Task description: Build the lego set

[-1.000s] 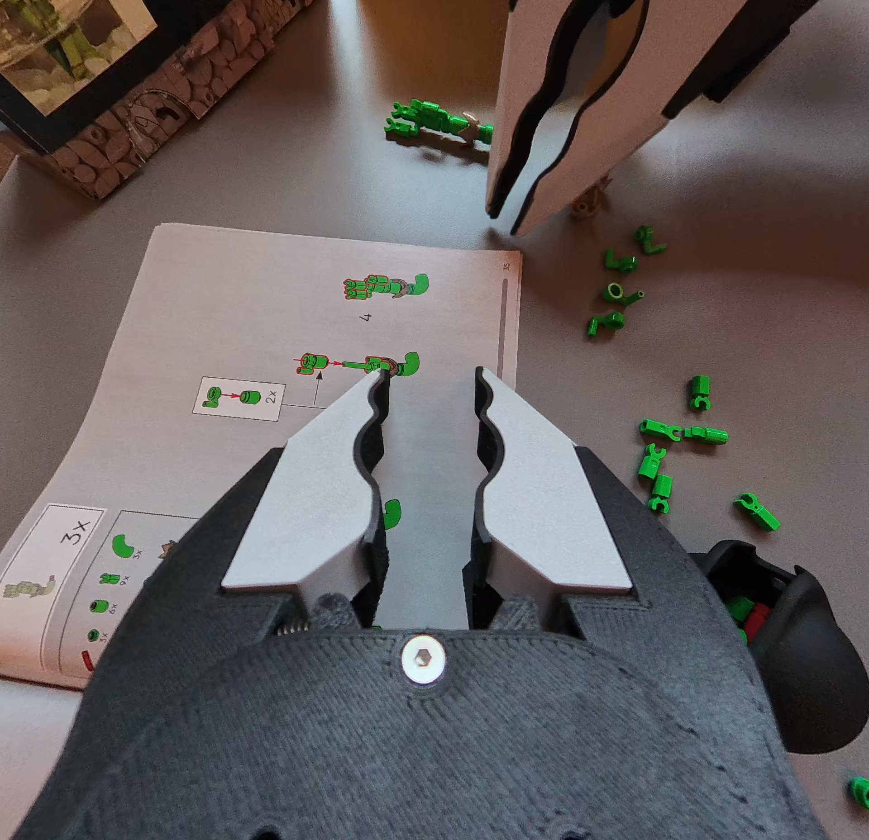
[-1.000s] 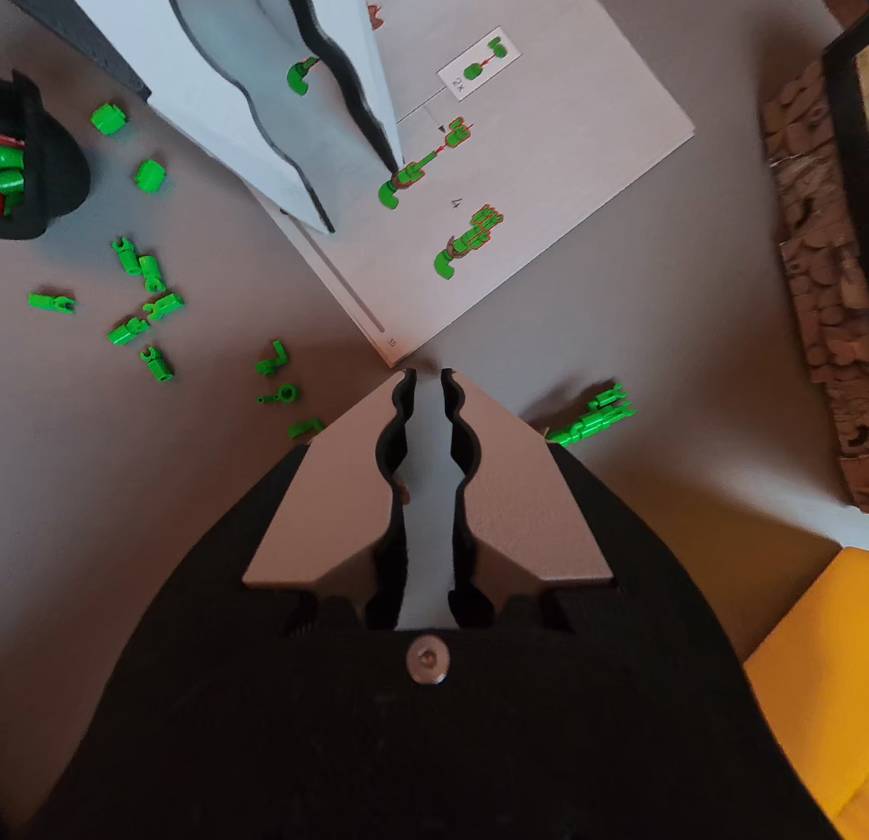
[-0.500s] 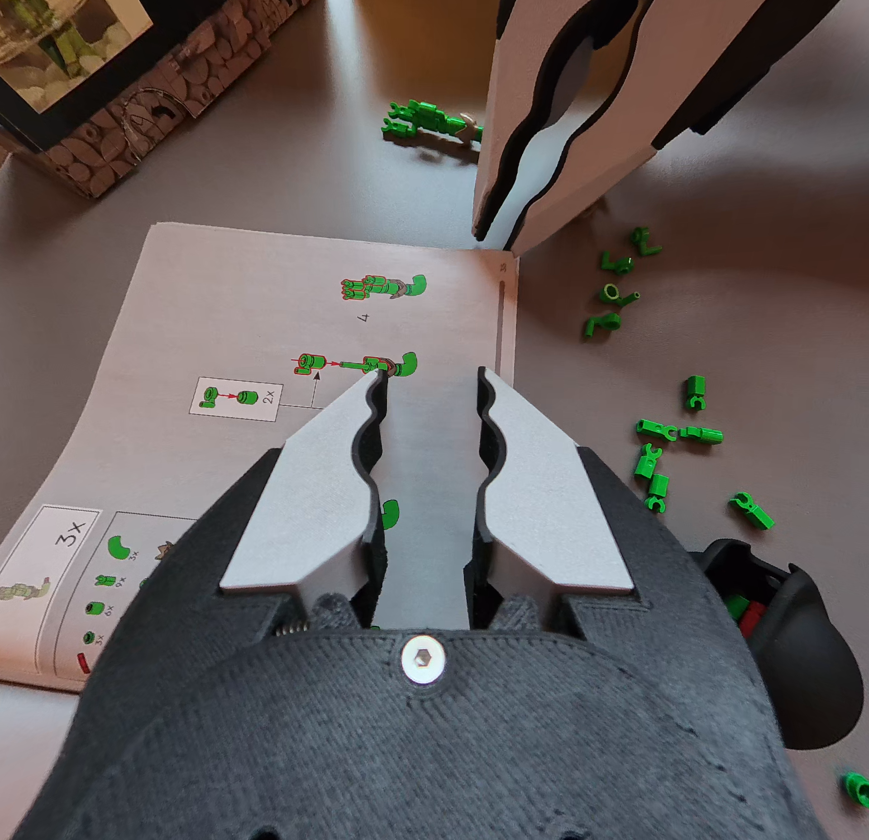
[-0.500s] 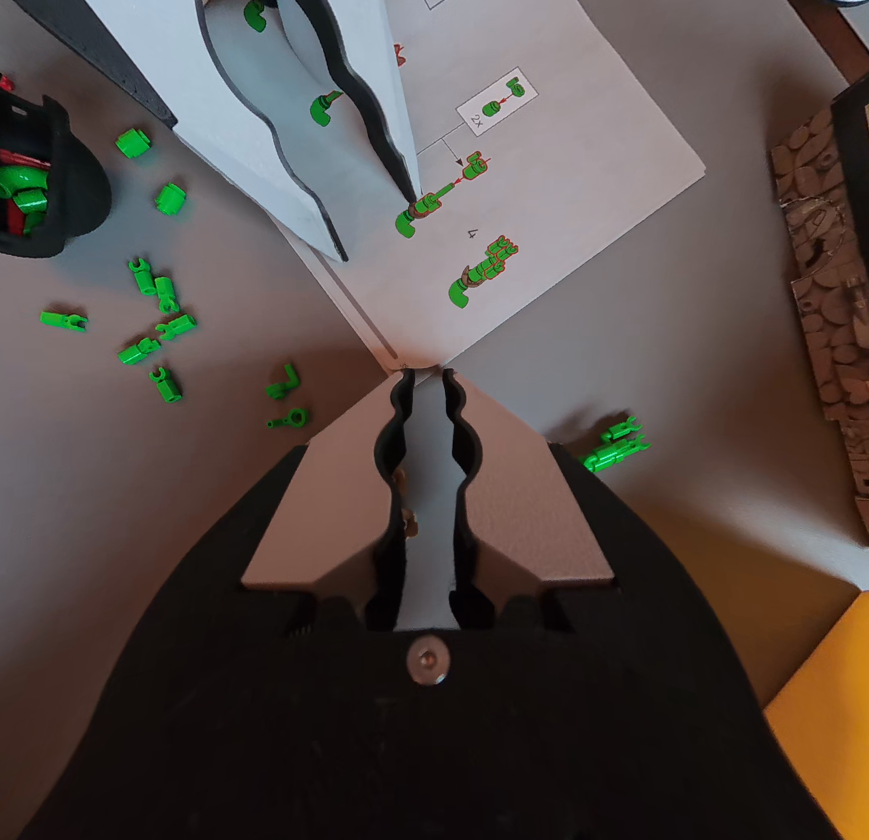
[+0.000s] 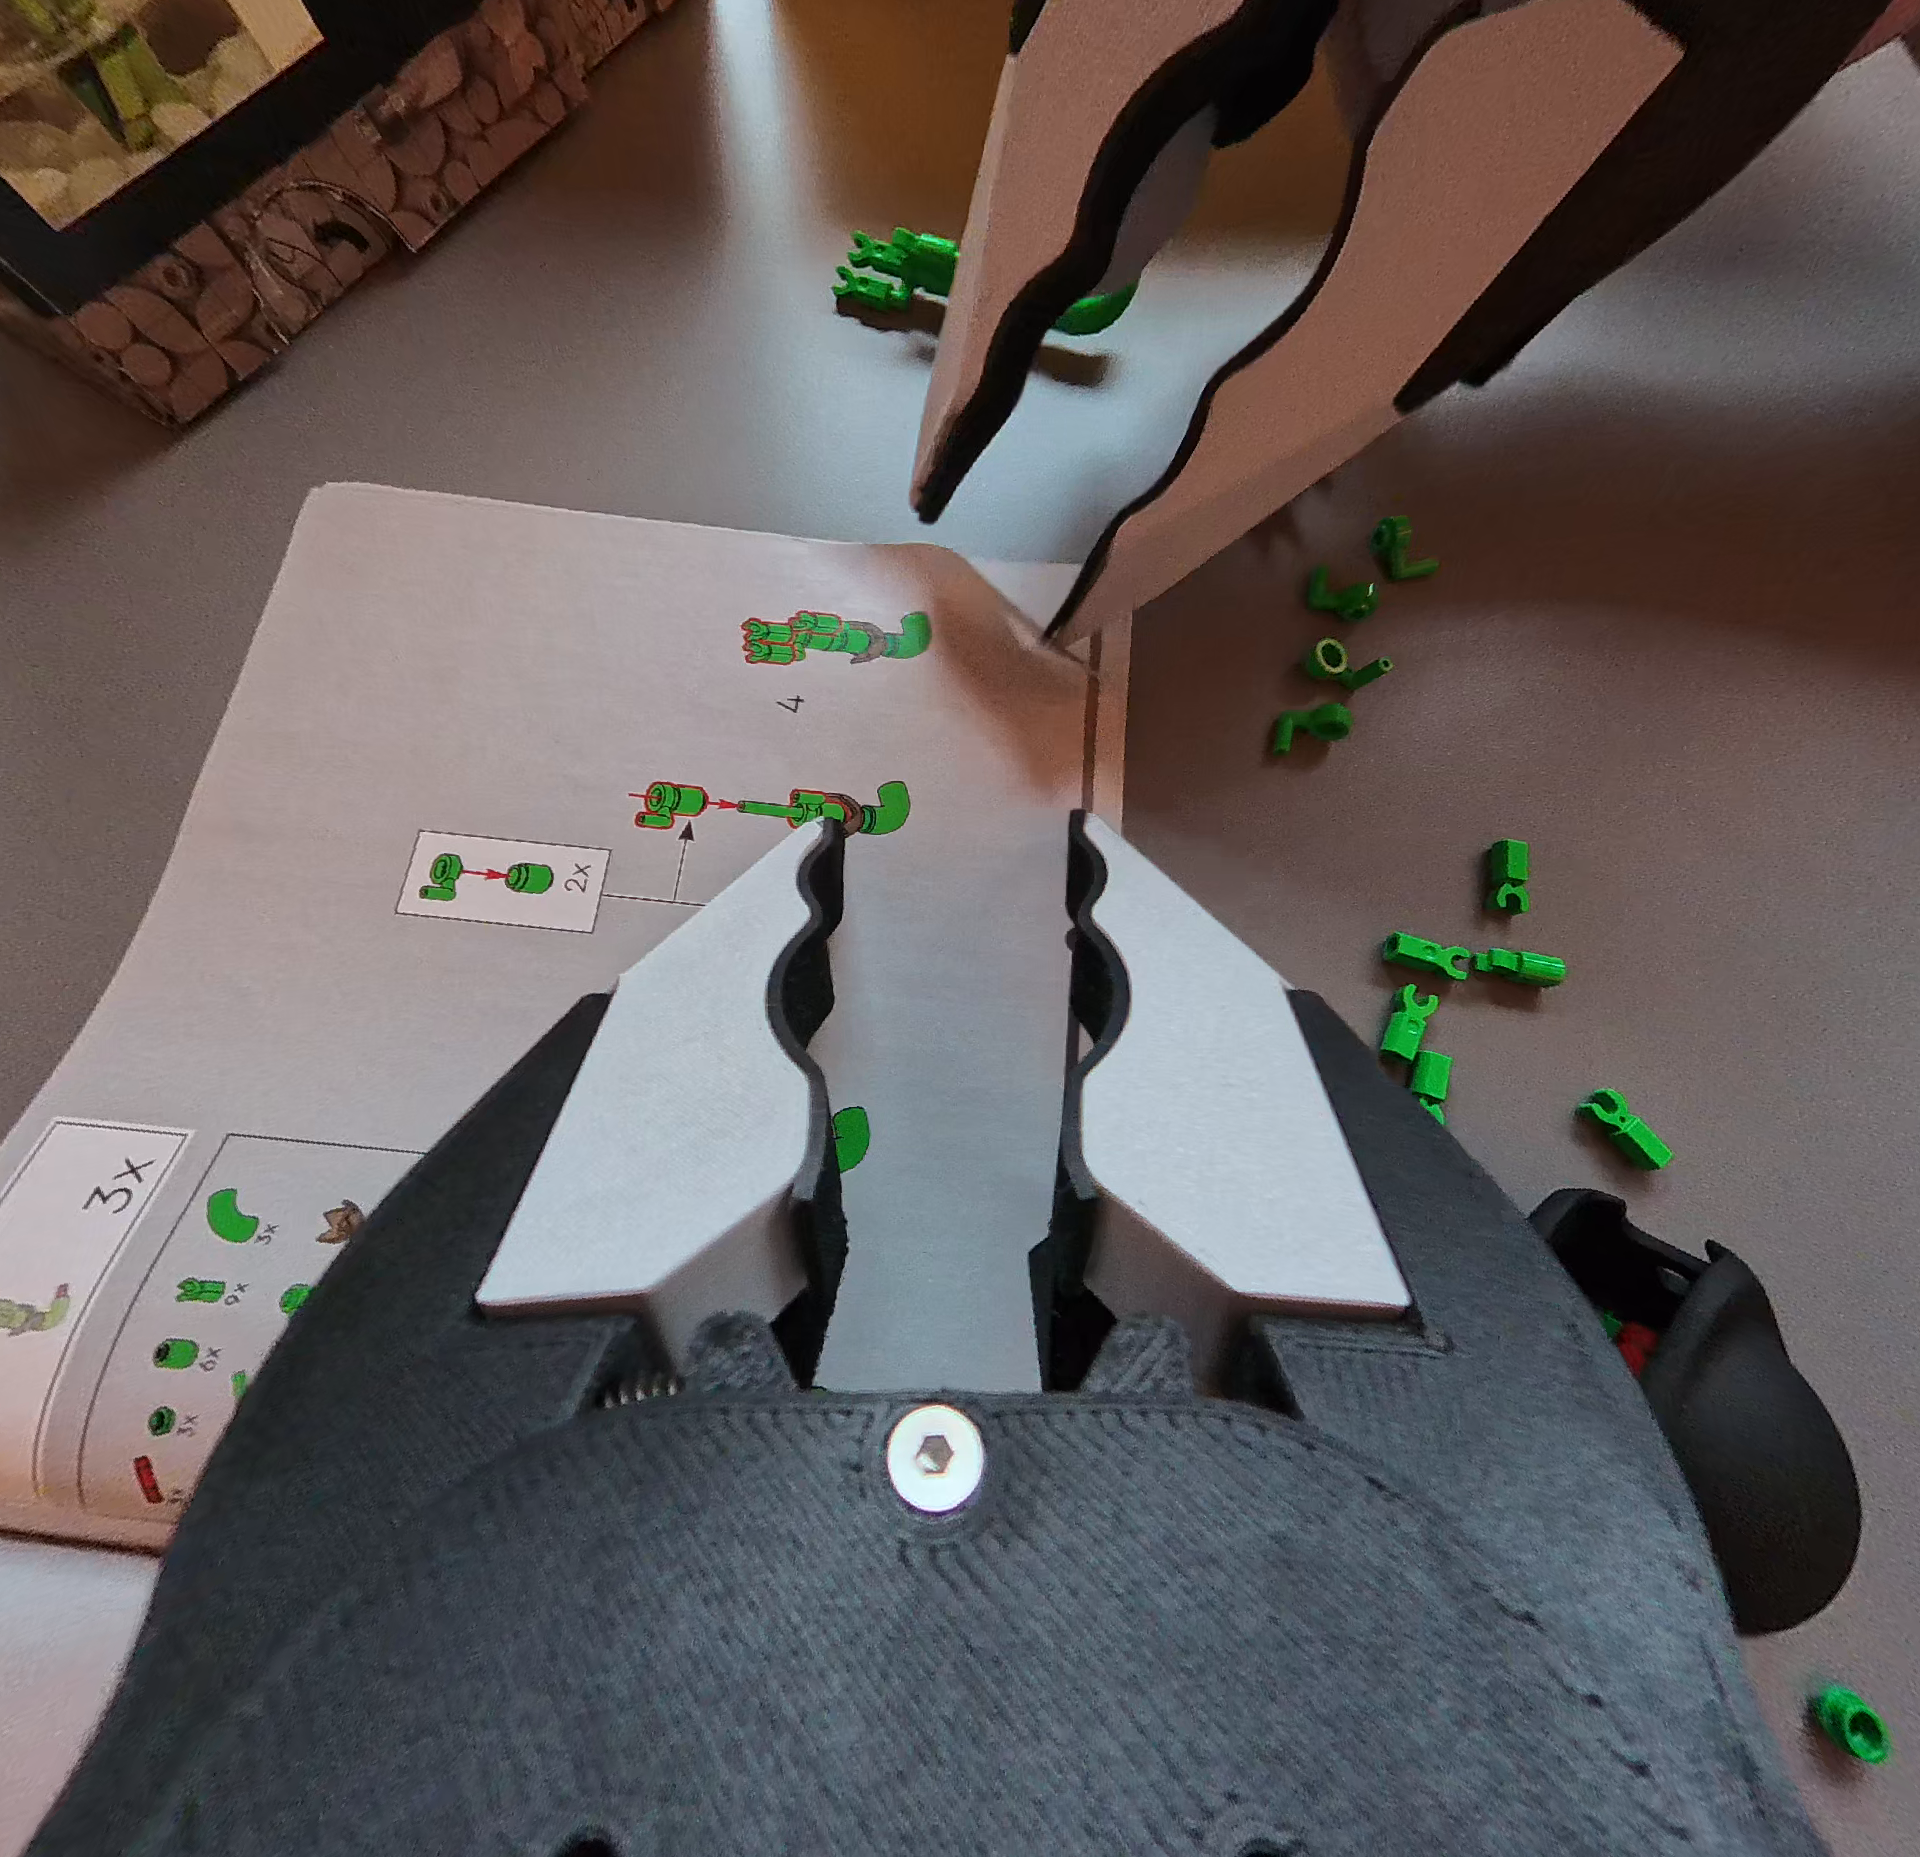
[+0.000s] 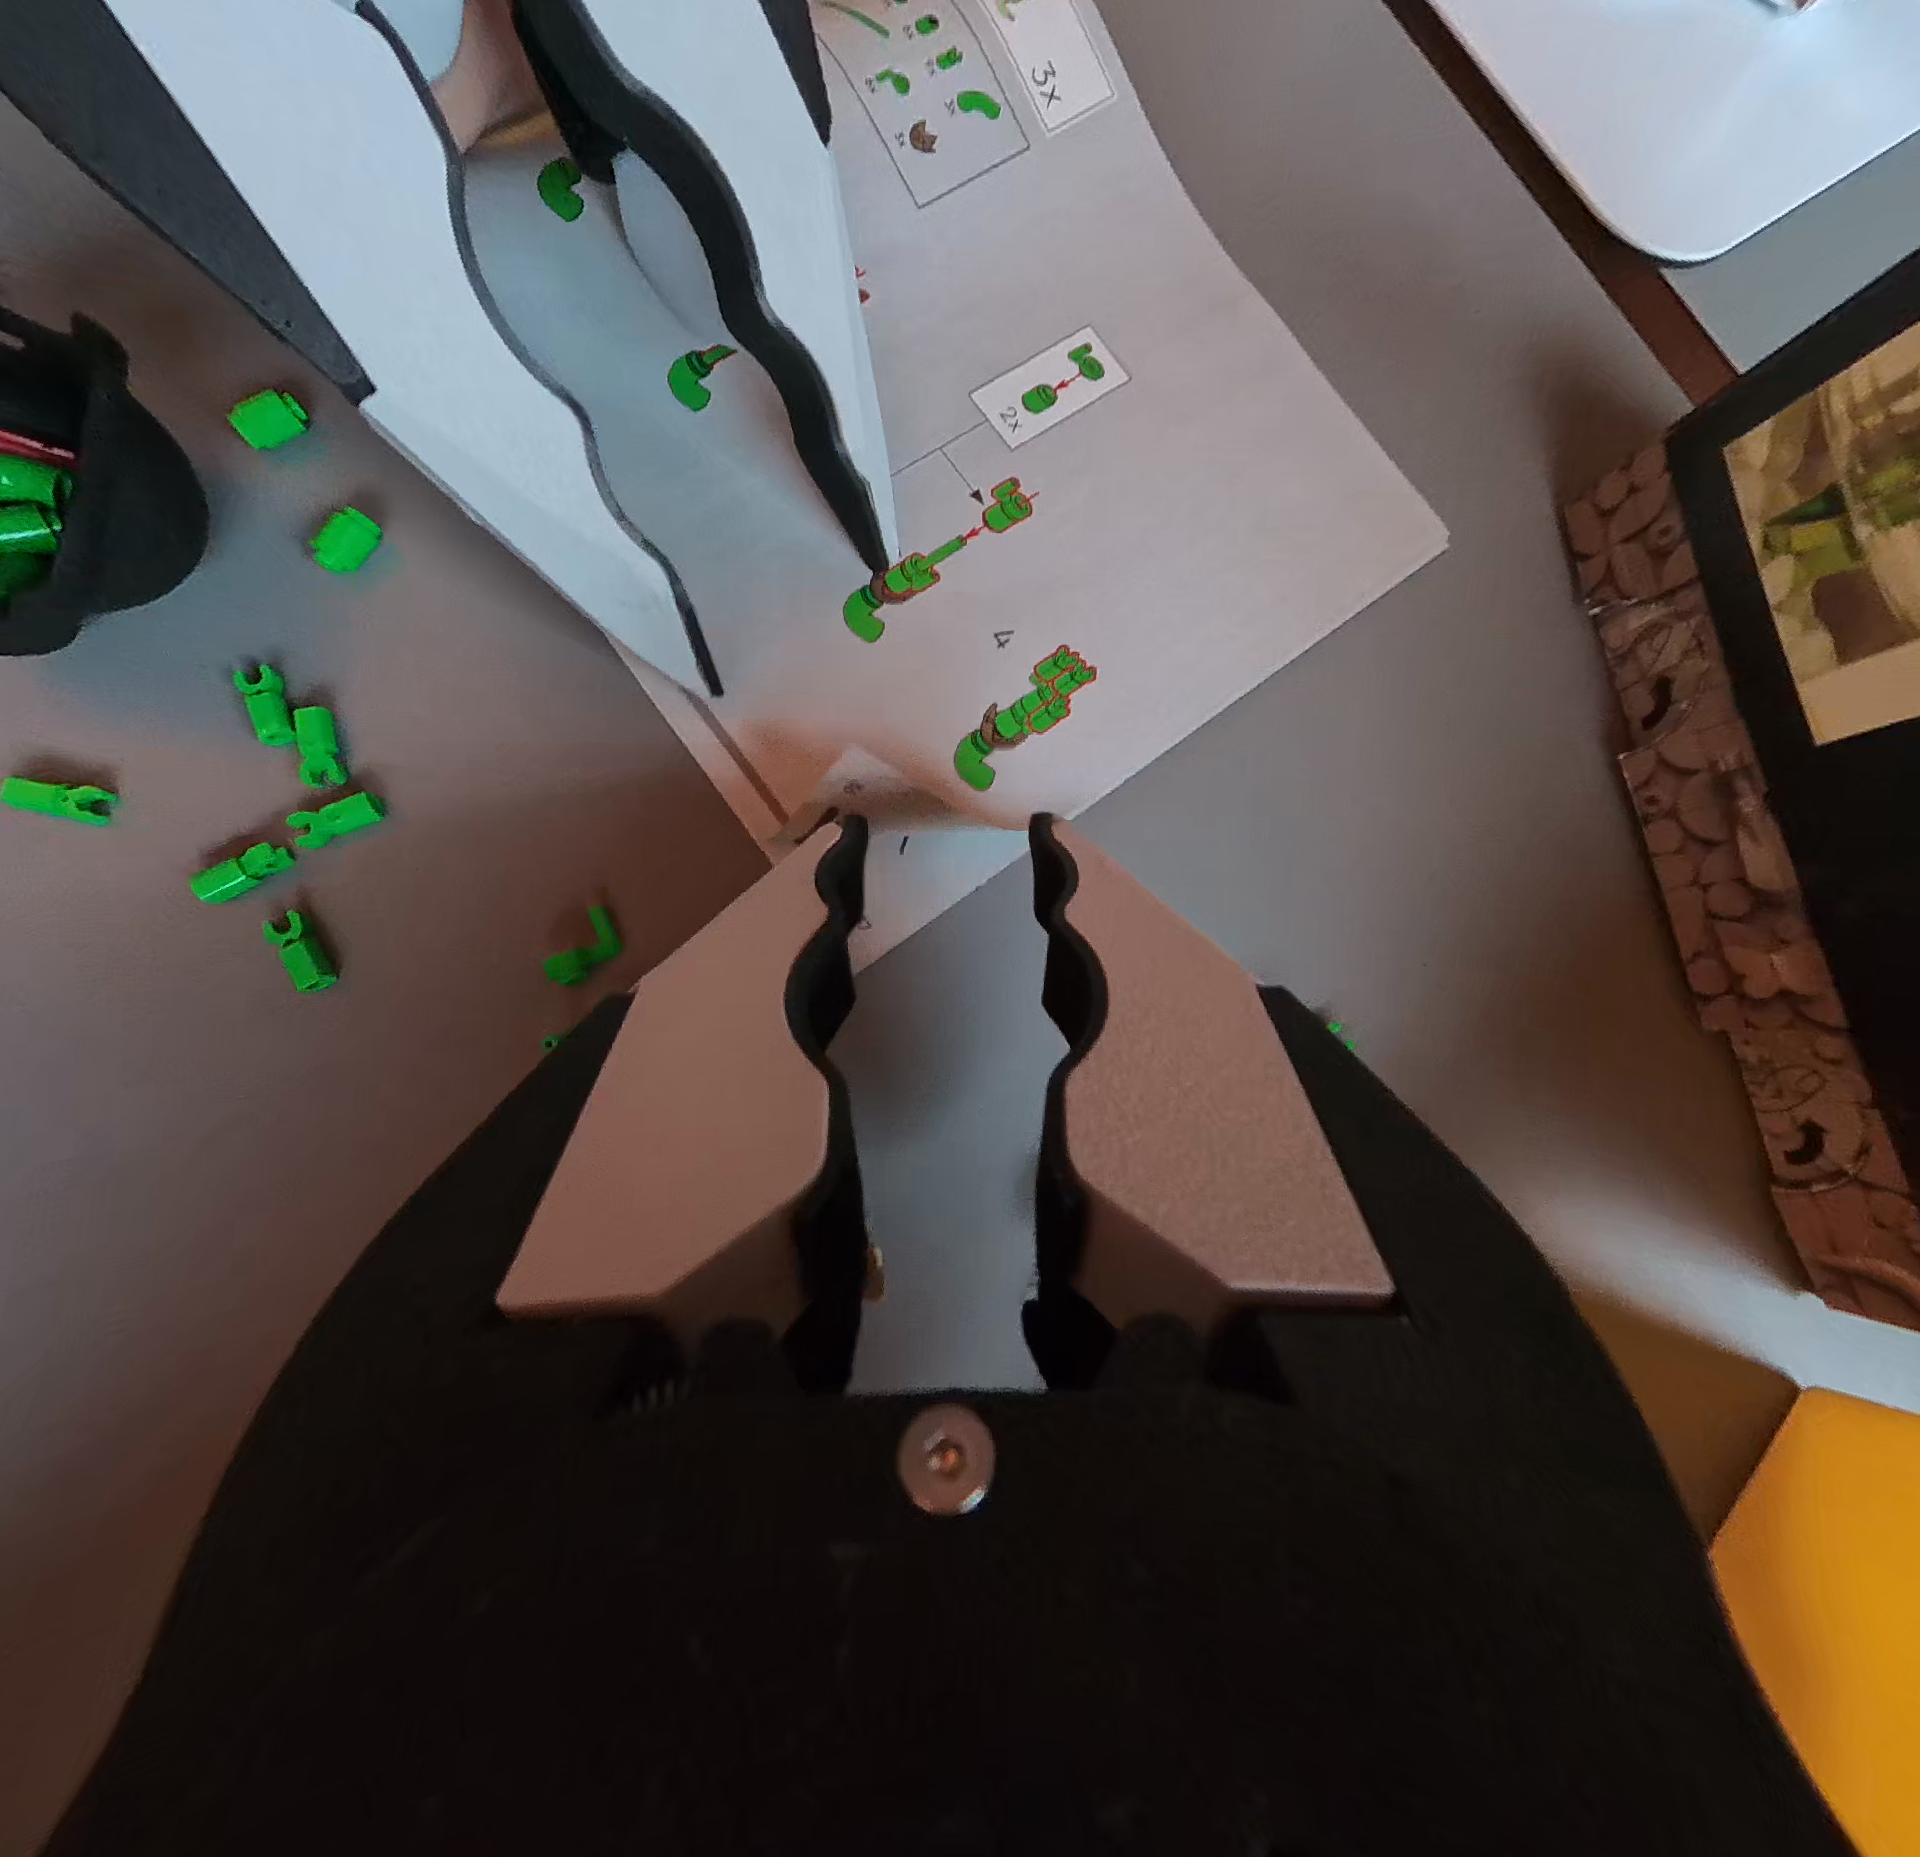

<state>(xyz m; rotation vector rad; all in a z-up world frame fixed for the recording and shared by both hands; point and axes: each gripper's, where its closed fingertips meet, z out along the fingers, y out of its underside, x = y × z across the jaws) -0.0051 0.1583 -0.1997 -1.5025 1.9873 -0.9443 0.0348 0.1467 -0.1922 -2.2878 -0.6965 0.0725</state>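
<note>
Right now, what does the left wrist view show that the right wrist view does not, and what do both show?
Only the left wrist view shows the assembled green stem lying beyond the booklet, partly behind the right tool, and a lone green stud near the bottom right corner.

Only the right wrist view shows a white tray and a yellow surface.

Both show the instruction booklet, the loose green pieces, the black container, the patterned box, and both tools open, the left tool over the page.
</note>
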